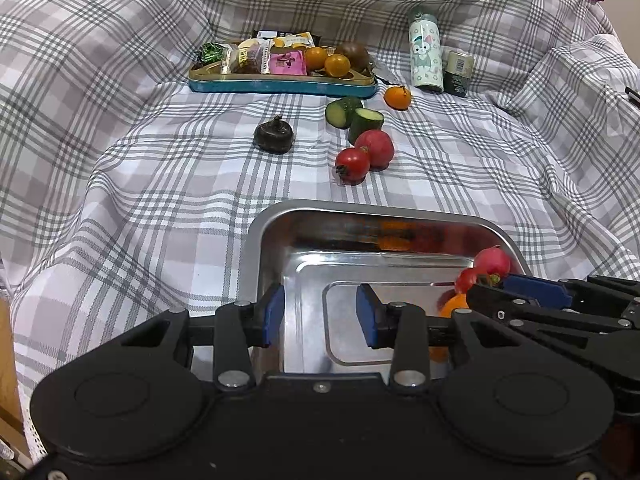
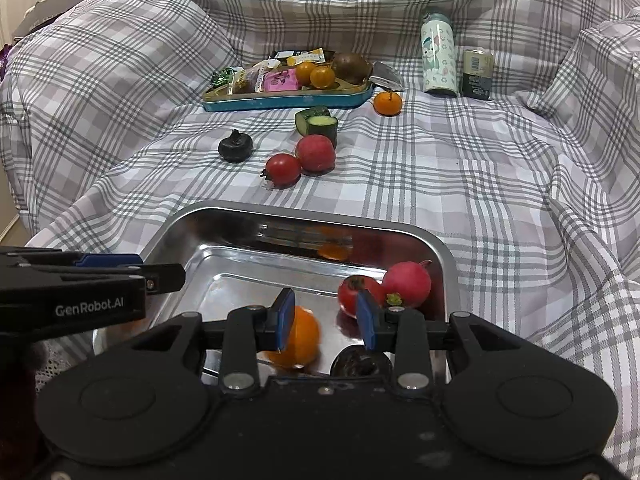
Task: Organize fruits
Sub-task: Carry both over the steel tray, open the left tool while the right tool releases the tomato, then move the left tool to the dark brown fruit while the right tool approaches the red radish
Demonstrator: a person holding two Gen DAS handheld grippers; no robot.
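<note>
Left gripper (image 1: 320,312): pads apart, nothing between them; it hangs over the 9 o'clock half of the tray (image 1: 256,232), which is bare there.
Right gripper (image 2: 326,316): pads apart with a clear gap, clamped on nothing; it hangs over the tray's 6 o'clock edge.
Tray: steel, on the checked cloth (image 2: 500,184), at 6 o'clock of the scene.
In the tray: an orange (image 2: 304,340), blurred, showing just behind the right gripper's 9 o'clock pad; whether they touch cannot be told. A tomato (image 2: 348,292) and a radish (image 2: 408,280) touch each other at the tray's 3 o'clock side. A dark fruit (image 2: 360,362) lies at the tray's 6 o'clock edge, partly hidden by the gripper.
Loose on the cloth, 12 o'clock of the tray: a second tomato (image 2: 282,168) touching a second radish (image 2: 316,152); two cucumber pieces (image 2: 320,124) just beyond at 12 o'clock; a second dark fruit (image 2: 235,146) at their 9 o'clock; a loose orange (image 2: 387,102) at 1 o'clock.
Tin (image 2: 280,102): blue, far at 12 o'clock, holding wrapped snacks (image 2: 276,80), two small oranges (image 2: 314,74) and a kiwi (image 2: 352,66).
Far 2 o'clock: a bottle (image 2: 438,56) upright, a can (image 2: 477,74) just beside it.
</note>
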